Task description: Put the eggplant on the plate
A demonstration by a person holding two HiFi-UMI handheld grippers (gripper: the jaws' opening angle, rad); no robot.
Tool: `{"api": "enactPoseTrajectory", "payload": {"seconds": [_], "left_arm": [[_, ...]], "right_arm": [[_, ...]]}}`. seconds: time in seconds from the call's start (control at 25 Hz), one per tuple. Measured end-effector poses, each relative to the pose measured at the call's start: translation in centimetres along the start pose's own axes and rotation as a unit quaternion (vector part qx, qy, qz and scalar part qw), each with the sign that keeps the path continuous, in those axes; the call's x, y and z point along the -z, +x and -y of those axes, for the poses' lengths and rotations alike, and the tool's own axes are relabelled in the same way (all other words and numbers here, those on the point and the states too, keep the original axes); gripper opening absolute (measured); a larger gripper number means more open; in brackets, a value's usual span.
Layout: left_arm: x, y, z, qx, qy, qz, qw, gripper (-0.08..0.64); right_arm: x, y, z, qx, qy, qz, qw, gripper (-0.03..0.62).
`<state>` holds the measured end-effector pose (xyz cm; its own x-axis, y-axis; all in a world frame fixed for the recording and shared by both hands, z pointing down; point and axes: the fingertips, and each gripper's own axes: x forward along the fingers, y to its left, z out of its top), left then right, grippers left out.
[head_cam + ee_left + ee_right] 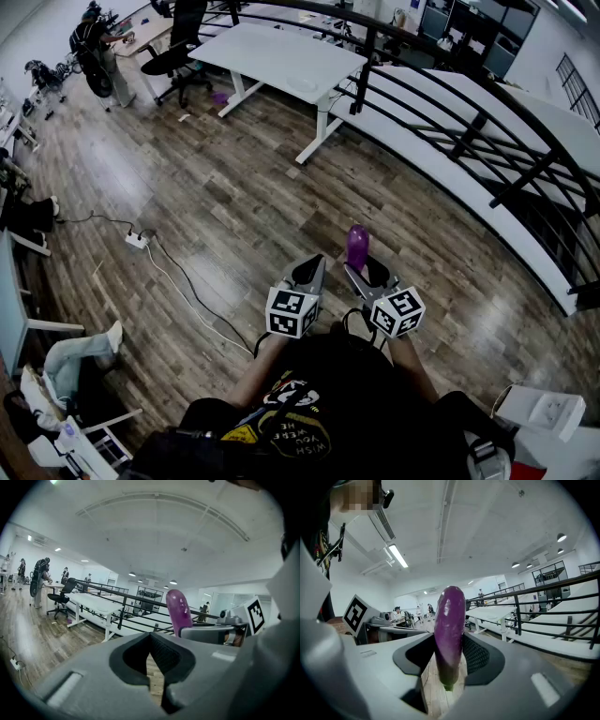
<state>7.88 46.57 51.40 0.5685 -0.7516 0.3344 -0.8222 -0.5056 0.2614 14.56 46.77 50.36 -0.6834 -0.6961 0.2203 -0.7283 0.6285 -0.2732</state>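
Note:
A purple eggplant (357, 246) stands upright in the air between the pads of my right gripper (363, 272), which is shut on its lower part. In the right gripper view the eggplant (449, 630) fills the gap of the right gripper (449, 657), stem end down. My left gripper (309, 269) hangs just left of it, jaws together with nothing between them. The left gripper view shows its own left gripper (152, 644) shut, and the eggplant (178, 612) off to the right. No plate appears in any view.
Both grippers are over wooden floor (234, 206). A white desk (281, 56) and a black office chair (173, 56) stand far ahead. A black railing (469, 122) runs along the right. A power strip (138, 240) with cables lies at left.

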Motion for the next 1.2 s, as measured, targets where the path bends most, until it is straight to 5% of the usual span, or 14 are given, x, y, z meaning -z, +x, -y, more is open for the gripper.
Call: {"api": "enactPoseTrajectory", "payload": {"seconds": [0.68, 1.2], "left_arm": [[0.7, -1.0, -0.7, 0.015, -0.006, -0.007, 0.9998, 0.005], [-0.1, -3.3, -6.7, 0.008, -0.012, 0.003, 0.9999, 0.005]], "right_arm": [[0.2, 0.6, -1.6, 0.000, 0.007, 0.015, 1.000, 0.195], [-0.1, 5.2, -3.6, 0.015, 0.009, 0.020, 1.000, 0.195]]}}
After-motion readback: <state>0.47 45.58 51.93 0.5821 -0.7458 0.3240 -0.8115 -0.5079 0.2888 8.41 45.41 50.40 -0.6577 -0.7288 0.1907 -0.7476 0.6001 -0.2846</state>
